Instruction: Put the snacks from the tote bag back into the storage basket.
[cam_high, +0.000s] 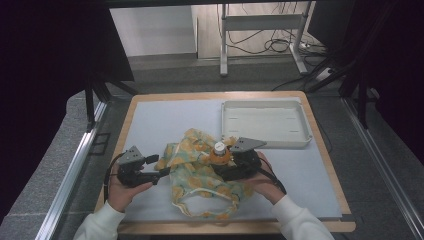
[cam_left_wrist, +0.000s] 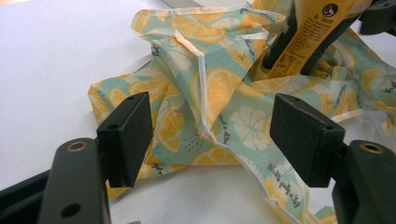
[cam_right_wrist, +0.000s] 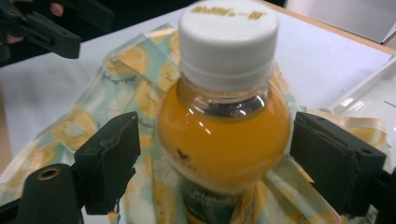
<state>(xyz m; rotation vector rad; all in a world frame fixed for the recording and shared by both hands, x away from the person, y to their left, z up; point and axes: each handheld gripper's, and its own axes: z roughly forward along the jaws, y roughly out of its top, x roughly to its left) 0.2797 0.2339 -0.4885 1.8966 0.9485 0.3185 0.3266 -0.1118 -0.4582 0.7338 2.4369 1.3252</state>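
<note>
Pale blue matting covers the table (cam_high: 150, 120), where a white tray (cam_high: 265, 122) sits beside a lemon-print bag (cam_high: 200, 175) with an orange-juice bottle (cam_right_wrist: 224, 126) standing on it between the right gripper's (cam_right_wrist: 212, 161) parted jaws, untouched, its label (cam_left_wrist: 310, 35) readable past the open left gripper (cam_left_wrist: 212, 133).

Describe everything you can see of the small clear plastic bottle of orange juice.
The small clear plastic bottle of orange juice has a ribbed white screw cap, closed, and a yellow label lower down. It stands upright on the crumpled lemon-print cloth bag, near the white tray. The right gripper brackets its shoulder, jaws open with gaps either side, not pressing.
</note>
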